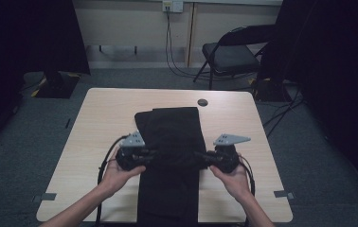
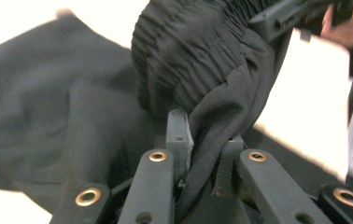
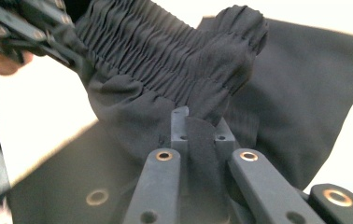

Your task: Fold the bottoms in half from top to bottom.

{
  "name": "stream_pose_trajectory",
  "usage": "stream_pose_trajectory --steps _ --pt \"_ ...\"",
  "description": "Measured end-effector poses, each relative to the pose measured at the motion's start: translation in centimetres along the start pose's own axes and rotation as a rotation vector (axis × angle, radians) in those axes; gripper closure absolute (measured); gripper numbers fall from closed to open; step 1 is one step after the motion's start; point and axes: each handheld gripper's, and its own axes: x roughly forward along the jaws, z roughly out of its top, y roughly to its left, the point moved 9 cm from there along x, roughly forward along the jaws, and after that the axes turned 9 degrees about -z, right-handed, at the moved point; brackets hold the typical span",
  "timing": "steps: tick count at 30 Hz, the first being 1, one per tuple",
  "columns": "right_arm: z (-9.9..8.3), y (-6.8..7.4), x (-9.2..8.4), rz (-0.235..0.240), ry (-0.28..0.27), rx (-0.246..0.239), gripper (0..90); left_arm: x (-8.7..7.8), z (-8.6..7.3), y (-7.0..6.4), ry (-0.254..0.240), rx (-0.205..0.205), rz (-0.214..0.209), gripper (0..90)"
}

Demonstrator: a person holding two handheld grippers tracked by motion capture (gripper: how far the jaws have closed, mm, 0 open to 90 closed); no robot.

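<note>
High view: black trousers (image 1: 170,156) lie down the middle of the table (image 1: 96,123), their lower end at the frame's bottom edge. The left gripper (image 1: 151,153) and right gripper (image 1: 201,157) pinch them from either side at mid-frame. A round port (image 1: 202,102) sits above the cloth; a chair (image 1: 229,54) stands at upper right.

Left gripper view: jaws clamped on the gathered waistband (image 2: 198,60), which hides the far tabletop.

Right gripper view: jaws clamped on the same waistband (image 3: 165,56); the left gripper (image 3: 20,28) is at upper left.
</note>
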Motion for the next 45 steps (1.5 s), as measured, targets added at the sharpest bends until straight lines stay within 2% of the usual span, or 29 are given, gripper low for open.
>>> stream_pose_trajectory --steps 1,2,4,6,8,10,11,13,15,16,17,18,19,21,22,23,24,25,26,27,29,31,33,34,35,37,39,43,45 --pt "-1.2 0.2 0.4 -0.001 0.031 -0.010 84.3 0.4 -0.8 -0.1 0.017 -0.020 -0.017 80.6" --pt "-2.2 0.4 0.8 0.001 0.054 -0.009 84.2 0.6 -1.3 -0.2 0.014 -0.033 -0.028 80.4" --pt "-3.8 0.6 1.4 0.009 0.077 0.016 83.2 0.8 -2.3 -0.2 0.025 -0.057 -0.055 78.5" --pt "-5.2 1.0 1.6 0.017 0.093 0.014 81.6 0.5 -2.8 -0.3 0.029 -0.071 -0.068 73.3" --pt "-6.4 1.6 1.5 0.035 0.128 -0.015 78.3 -0.2 -3.0 -0.1 0.029 -0.087 -0.072 64.5" --pt "-7.3 2.4 1.1 0.070 0.159 -0.021 70.0 -1.1 -2.7 0.1 -0.021 -0.117 -0.074 55.9" --pt "-7.4 2.7 0.9 0.084 0.157 -0.022 63.9 -1.4 -2.5 0.3 -0.040 -0.129 -0.080 53.5" --pt "-7.1 2.9 0.3 0.093 0.146 -0.018 55.2 -2.0 -2.0 1.1 -0.069 -0.142 -0.049 50.7" --pt "-5.9 2.5 -0.4 0.085 0.106 -0.005 46.0 -2.4 -1.3 1.9 -0.092 -0.146 -0.030 51.8" --pt "-5.4 2.3 -0.6 0.085 0.091 0.007 45.9 -2.3 -1.0 2.6 -0.093 -0.148 -0.024 52.7" --pt "-4.5 1.7 -0.8 0.066 0.055 0.038 46.4 -2.2 -0.9 3.1 -0.093 -0.146 -0.012 56.9" --pt "-4.1 1.3 -0.8 0.060 0.044 0.060 49.9 -2.0 -0.8 3.9 -0.097 -0.153 0.019 59.1" --pt "-3.6 0.8 -0.7 0.045 0.030 0.080 57.1 -1.6 -0.9 4.7 -0.091 -0.169 0.034 61.8" --pt "-2.7 -0.8 0.3 -0.025 0.007 0.104 67.0 -0.5 -1.8 6.5 -0.020 -0.174 0.097 63.5" --pt "-2.5 -1.4 0.9 -0.045 0.015 0.102 68.5 0.0 -2.3 7.1 0.005 -0.190 0.109 63.6" --pt "-2.4 -2.3 1.9 -0.091 0.032 0.096 68.9 0.5 -2.8 7.3 0.028 -0.211 0.097 63.7" --pt "-2.5 -3.2 3.0 -0.101 0.057 0.112 68.6 0.9 -3.3 7.4 0.051 -0.201 0.097 63.6" --pt "-2.6 -3.8 4.3 -0.072 0.087 0.149 63.2 1.1 -3.7 7.3 0.075 -0.185 0.100 61.9" --pt "-2.7 -4.0 5.3 -0.054 0.103 0.154 61.1 1.3 -3.9 7.2 0.096 -0.176 0.099 60.0" --pt "-2.8 -4.1 6.0 -0.048 0.110 0.148 59.6 1.6 -4.3 7.1 0.121 -0.164 0.098 57.7" --pt "-2.9 -3.7 7.8 -0.018 0.155 0.145 55.6 1.9 -4.7 7.2 0.139 -0.182 0.100 52.3" --pt "-3.3 -3.6 9.2 -0.032 0.197 0.131 52.9 2.2 -5.4 7.4 0.171 -0.180 0.116 49.9" --pt "-3.4 -3.1 9.8 0.000 0.201 0.136 55.6 2.4 -5.9 7.5 0.189 -0.182 0.123 49.9" --pt "-3.6 -2.9 10.0 -0.008 0.206 0.125 64.7 2.5 -6.1 7.4 0.192 -0.178 0.130 49.9" --pt "-3.5 -2.6 9.8 -0.004 0.195 0.113 72.0 2.5 -6.1 7.4 0.184 -0.178 0.132 49.8" --pt "-2.9 -2.1 8.8 0.029 0.151 0.122 78.8 2.3 -6.0 7.5 0.175 -0.186 0.133 48.9" --pt "-2.3 -1.4 7.4 0.056 0.111 0.117 79.5 2.1 -5.9 7.6 0.166 -0.188 0.148 47.3" --pt "-1.5 0.9 3.9 0.126 0.065 0.076 80.0 2.0 -5.9 7.6 0.163 -0.195 0.151 46.7" --pt "-1.6 2.3 2.3 0.185 0.040 0.062 80.2 2.0 -5.9 7.6 0.168 -0.195 0.157 46.7"
